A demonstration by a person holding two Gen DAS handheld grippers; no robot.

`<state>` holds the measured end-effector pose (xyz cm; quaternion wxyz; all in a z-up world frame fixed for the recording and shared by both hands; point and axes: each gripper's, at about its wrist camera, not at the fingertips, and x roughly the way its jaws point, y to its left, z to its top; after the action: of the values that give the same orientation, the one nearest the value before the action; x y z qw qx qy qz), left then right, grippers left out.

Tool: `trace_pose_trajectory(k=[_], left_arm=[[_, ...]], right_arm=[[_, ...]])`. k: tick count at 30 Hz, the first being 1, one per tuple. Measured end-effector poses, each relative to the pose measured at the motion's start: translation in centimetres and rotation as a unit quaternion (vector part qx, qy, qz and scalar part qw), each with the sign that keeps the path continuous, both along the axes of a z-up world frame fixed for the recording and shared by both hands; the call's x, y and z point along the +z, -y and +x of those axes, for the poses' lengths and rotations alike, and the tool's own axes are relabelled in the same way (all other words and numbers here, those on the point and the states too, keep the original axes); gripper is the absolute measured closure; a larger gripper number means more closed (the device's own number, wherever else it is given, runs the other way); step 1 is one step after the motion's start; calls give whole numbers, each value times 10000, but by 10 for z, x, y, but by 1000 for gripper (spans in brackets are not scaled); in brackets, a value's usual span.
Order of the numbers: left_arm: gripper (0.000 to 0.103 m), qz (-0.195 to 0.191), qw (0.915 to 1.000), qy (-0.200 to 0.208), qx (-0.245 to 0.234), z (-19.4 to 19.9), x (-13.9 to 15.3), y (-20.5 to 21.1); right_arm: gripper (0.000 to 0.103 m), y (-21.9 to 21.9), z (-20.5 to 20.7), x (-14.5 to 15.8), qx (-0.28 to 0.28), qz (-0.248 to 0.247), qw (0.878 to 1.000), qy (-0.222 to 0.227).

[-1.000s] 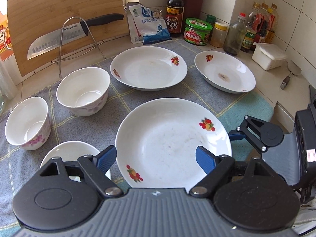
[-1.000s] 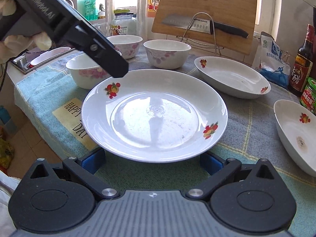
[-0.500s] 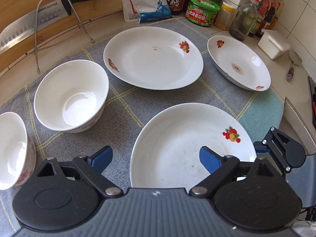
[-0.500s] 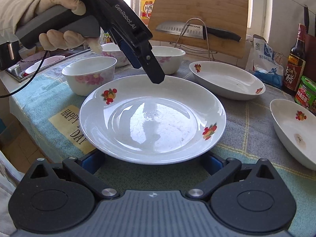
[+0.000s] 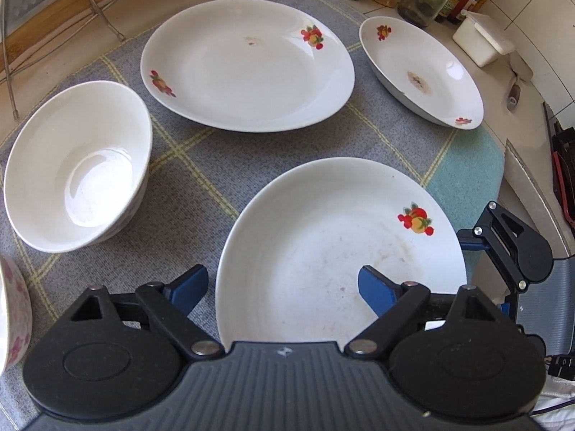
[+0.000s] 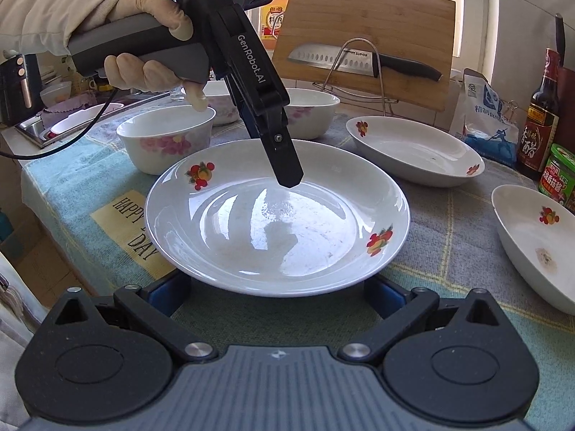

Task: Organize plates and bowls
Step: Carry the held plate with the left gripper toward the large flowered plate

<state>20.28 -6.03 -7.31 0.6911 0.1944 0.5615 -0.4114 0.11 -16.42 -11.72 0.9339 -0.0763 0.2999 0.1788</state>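
At the far left of the right wrist view, a gloved hand (image 6: 143, 61) is gripping the handle of the left tool (image 5: 280, 285), which is pointing steeply down over the near plate (image 6: 276, 222). Its jaws are closing, one finger outside the plate's left rim and the other over its inside, with neither pad pressing on it. Beside that plate, to the left, a flowered bowl (image 6: 167, 140) is sitting on the cloth-covered table (image 6: 449, 222), and two more bowls are standing behind it. The near plate is lying in the middle of the cloth, close to the table's near edge. The right tool (image 6: 276, 296) is sitting released at the plate's near rim, a blue finger on each side, apart from it. Farther right, a second plate (image 6: 413, 151) is resting toward the far side, and a third plate (image 6: 535, 244) is lying at the right edge. A knife (image 6: 359, 61) is resting on a wire stand behind them.
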Motion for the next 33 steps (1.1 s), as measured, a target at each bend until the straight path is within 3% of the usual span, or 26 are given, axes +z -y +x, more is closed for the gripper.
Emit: trace_pose_trajectory(k=[8, 22, 33], left_arm=[[15, 69, 9995, -240, -208, 3, -6, 7], [20, -23, 9988, -466, -174, 9, -5, 9], [20, 5, 9987, -456, -239, 10, -5, 9]], right_arm=[[0, 0, -1, -1, -41, 3, 10000, 34], [0, -5, 6, 4, -38, -156, 9998, -149], [0, -6, 9, 9, -25, -235, 9989, -398]])
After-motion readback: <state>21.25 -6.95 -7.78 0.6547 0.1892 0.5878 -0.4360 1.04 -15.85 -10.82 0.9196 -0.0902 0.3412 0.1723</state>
